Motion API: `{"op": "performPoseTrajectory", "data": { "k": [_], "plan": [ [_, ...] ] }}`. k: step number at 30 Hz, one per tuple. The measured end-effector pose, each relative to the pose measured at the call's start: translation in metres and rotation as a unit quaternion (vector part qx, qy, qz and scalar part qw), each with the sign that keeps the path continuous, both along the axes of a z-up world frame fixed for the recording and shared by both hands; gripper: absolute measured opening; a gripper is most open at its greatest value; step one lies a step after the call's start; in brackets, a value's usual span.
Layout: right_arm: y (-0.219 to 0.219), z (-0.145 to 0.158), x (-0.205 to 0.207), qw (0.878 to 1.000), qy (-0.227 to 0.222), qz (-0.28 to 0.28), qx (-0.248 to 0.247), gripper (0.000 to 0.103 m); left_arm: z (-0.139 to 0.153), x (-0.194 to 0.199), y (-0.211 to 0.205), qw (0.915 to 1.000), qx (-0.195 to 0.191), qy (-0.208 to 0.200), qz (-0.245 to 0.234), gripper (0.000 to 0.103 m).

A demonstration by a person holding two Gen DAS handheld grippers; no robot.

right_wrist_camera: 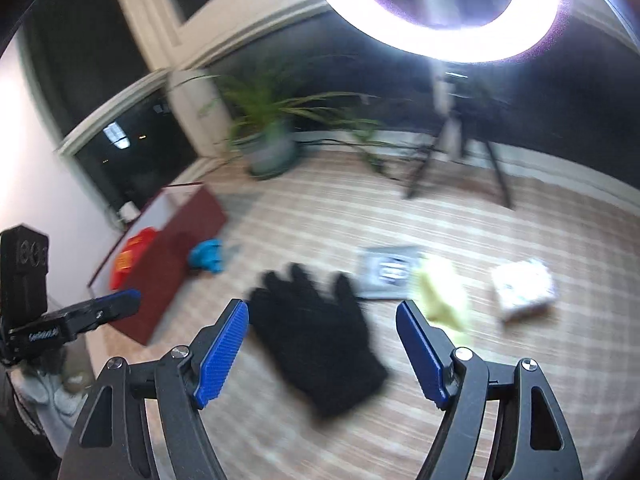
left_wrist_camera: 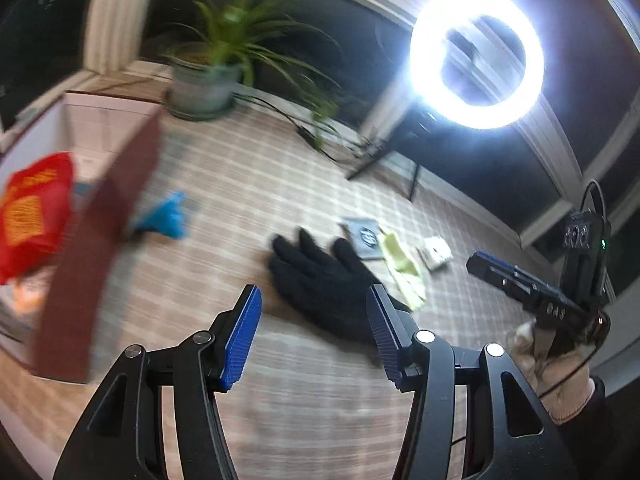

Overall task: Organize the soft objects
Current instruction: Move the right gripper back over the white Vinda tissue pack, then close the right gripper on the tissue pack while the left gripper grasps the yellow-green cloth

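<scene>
Black glove (right_wrist_camera: 316,336) lies flat on the checked floor mat (right_wrist_camera: 440,216), fingers pointing toward the potted plant (right_wrist_camera: 272,148), and sits in line with the gap of the right hand-held gripper (right_wrist_camera: 322,350). That gripper's jaws stand wide apart with nothing pressed between them; both blue pads are clear of the glove. The left hand-held gripper (left_wrist_camera: 314,334) is likewise parted at a moderate width and holds nothing; the glove lies just beyond its right pad.

A yellow-green cloth (right_wrist_camera: 444,296) lies just right of the glove, overlapping a grey flat packet (right_wrist_camera: 386,270). A white packet (right_wrist_camera: 522,288) sits further right, apart. A blue cloth (right_wrist_camera: 206,256) rests near the corner of a dark red box (right_wrist_camera: 176,256), which holds a red bag (right_wrist_camera: 130,258).

Open mat runs between glove and box, and beyond the glove up to the plant pot and the ring light's tripod (right_wrist_camera: 452,152). Both views are blurred.
</scene>
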State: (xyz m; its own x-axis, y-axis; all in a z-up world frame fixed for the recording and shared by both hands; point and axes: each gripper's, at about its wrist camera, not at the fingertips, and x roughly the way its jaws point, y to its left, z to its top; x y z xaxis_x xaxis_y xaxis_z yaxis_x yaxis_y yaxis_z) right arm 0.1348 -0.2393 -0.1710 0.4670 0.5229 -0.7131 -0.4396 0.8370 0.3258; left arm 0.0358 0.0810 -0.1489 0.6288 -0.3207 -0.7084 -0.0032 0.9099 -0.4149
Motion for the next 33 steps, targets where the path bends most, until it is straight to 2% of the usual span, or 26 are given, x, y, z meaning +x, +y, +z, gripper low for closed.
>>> {"op": "performPoseTrajectory", "data": {
  "k": [7,12,16,20,25,28,33],
  "plan": [
    [-0.090,-0.021,0.033,0.997,0.040,-0.067,-0.023,0.073,-0.013,0.023,-0.073,0.9983,0.002,0.015,-0.056,0.053],
    [-0.131,-0.047,0.061,0.990,0.103,-0.097,0.012,0.073,-0.023,0.039,-0.110,0.9962,0.003,0.029,-0.082,0.053],
    [-0.150,-0.078,0.087,0.974,0.176,-0.121,0.072,0.073,-0.028,0.053,-0.126,0.9948,0.005,0.041,-0.093,0.053],
    [-0.155,-0.100,0.110,0.955,0.228,-0.150,0.114,0.073,-0.037,0.068,-0.137,0.9933,0.009,0.053,-0.103,0.053],
    [-0.144,-0.117,0.134,0.934,0.275,-0.193,0.121,0.073,-0.045,0.082,-0.141,0.9921,0.007,0.063,-0.108,0.053],
    [-0.135,-0.116,0.148,0.930,0.280,-0.215,0.101,0.073,-0.048,0.088,-0.139,0.9919,-0.001,0.066,-0.108,0.053],
    [-0.119,-0.112,0.169,0.931,0.276,-0.236,0.040,0.073,-0.051,0.098,-0.136,0.9916,-0.013,0.066,-0.110,0.053]
  ]
}}
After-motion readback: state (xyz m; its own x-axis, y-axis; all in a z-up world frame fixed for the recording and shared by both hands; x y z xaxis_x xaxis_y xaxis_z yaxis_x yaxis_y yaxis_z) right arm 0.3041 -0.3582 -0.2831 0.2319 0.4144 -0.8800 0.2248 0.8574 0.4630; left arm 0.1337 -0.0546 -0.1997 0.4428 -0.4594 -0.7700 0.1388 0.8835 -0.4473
